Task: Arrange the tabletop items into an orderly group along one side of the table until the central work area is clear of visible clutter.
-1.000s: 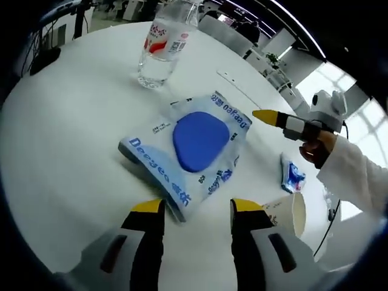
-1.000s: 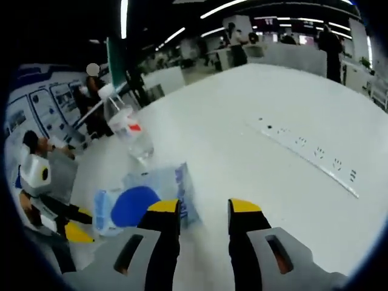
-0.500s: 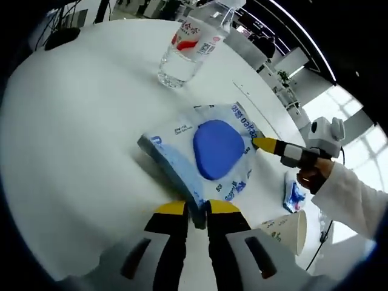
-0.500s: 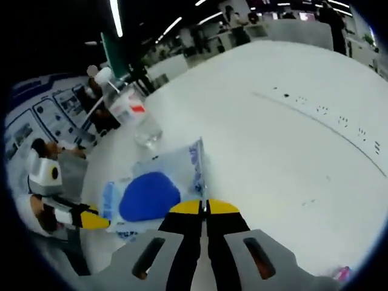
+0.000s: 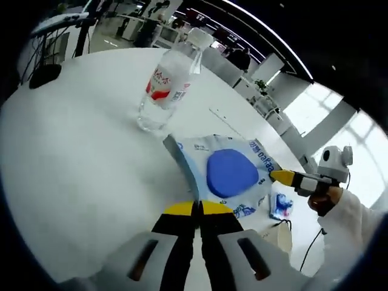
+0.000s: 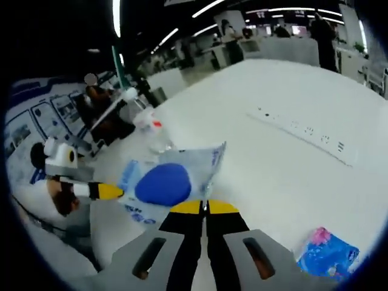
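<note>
On the white surface (image 5: 73,157), we now lift the wet-wipes pack (image 5: 227,176) by 2 edges: left tongs (image 5: 197,209) and right tongs (image 6: 205,208) both clamped on it, where 1 second ago they stood apart. It hangs clear beside the water bottle (image 5: 167,85); a small blue packet (image 6: 327,251) waits nearby.

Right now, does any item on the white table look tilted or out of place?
Yes. The light-blue plastic wipes pack is raised off the white table, pinched at opposite edges by both grippers. The clear water bottle stands upright.
</note>
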Demonstrator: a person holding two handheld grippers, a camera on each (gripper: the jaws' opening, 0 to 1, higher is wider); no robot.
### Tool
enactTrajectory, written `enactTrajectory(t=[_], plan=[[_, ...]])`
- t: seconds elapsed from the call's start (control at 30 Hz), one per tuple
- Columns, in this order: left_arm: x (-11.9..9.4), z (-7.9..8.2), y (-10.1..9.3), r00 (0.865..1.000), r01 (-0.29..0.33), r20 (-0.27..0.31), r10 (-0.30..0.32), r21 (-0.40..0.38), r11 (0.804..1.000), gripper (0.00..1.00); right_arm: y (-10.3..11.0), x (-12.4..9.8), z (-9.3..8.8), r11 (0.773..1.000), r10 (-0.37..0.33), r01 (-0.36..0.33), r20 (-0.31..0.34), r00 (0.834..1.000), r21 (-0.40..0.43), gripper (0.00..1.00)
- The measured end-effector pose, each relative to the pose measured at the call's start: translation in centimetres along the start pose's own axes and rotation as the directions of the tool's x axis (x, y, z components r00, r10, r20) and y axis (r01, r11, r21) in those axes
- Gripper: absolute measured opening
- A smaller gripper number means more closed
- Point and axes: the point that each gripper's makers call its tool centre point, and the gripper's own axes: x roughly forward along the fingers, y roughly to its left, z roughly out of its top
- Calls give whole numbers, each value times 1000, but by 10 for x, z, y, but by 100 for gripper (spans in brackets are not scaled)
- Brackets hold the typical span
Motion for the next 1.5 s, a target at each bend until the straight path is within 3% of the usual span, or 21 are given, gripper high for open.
enactTrajectory(t=[0.2, 0.33, 0.5, 0.67, 0.9, 1.0, 1.5], plan=[[6, 20, -24, 997, 79, -8, -79, 150, 985, 0, 4, -41, -4, 996, -61, 53, 115, 991, 67, 0], [8, 34, -39, 992, 125, -6, -126, 199, 972, 0, 7, -61, -6, 985, -94, 65, 183, 979, 159, 0], [13, 50, -56, 987, 154, 0, -160, 283, 947, 0, 12, -75, -14, 978, -120, 80, 210, 970, 191, 0], [20, 57, -65, 983, 175, -4, -182, 286, 942, 0, 7, -75, -23, 965, -148, 96, 206, 967, 243, 0], [32, 61, -66, 982, 187, -18, -189, 279, 942, 0, -4, -69, -17, 960, -175, 122, 202, 964, 251, 0], [42, 58, -63, 983, 181, -40, -177, 300, 937, 0, -11, -63, -22, 954, -184, 131, 181, 966, 269, 0], [88, 33, -42, 980, 167, -144, -137, 231, 958, 0, -41, -33, -52, 921, -223, 187, 69, 972, 342, 0]])
